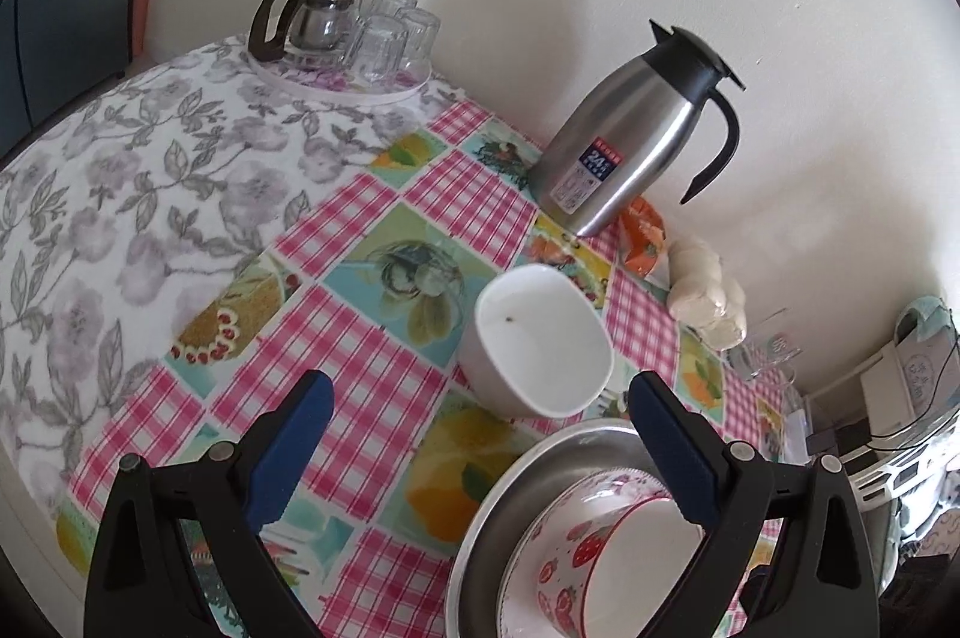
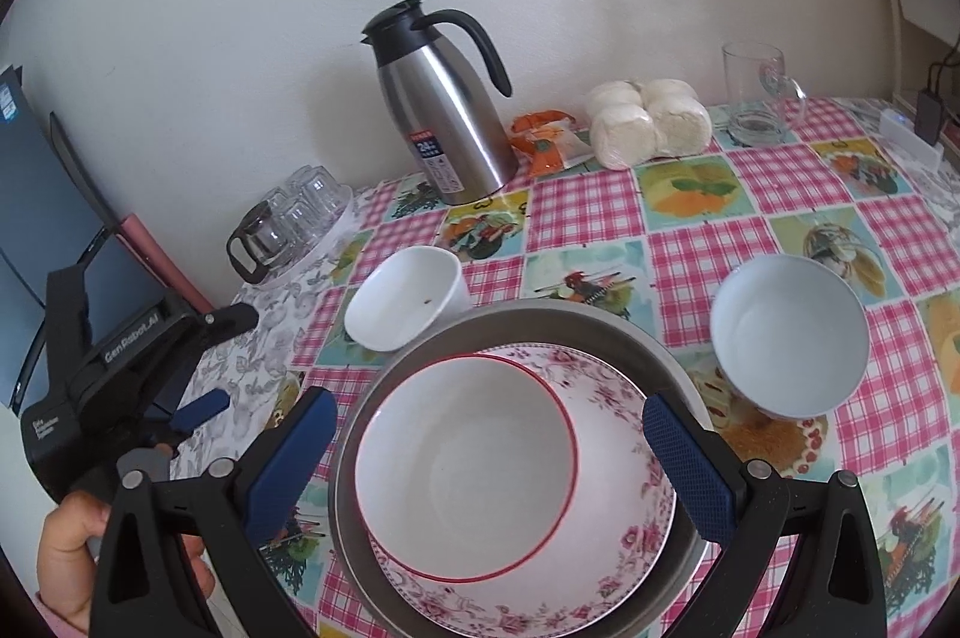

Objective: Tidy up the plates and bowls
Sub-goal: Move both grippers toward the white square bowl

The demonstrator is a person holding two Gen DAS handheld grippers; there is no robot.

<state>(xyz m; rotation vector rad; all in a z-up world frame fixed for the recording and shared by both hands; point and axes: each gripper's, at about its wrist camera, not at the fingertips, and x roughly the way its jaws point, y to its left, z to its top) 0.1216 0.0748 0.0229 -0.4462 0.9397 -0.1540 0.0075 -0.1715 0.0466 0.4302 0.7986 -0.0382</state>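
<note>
left gripper (image 1: pixel 480 434): fingers spread, empty, near white bowl (image 1: pixel 540 344)
right gripper (image 2: pixel 489 437): spread, over stack (red-rimmed bowl (image 2: pixel 465 464) in floral plate (image 2: pixel 618 464), steel basin (image 2: pixel 540 320))
blue bowl (image 2: pixel 789 332): right, apart

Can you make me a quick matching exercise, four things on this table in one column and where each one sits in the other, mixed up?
Things:
1. red-rimmed bowl
2. steel thermos jug
3. glass mug
4. plain white bowl

Places:
A. far right corner, beside the wrapped buns
B. on the floral plate inside the metal basin
C. on the tablecloth just left of the basin
D. against the wall, upright

Pairs: 1-B, 2-D, 3-A, 4-C
</note>
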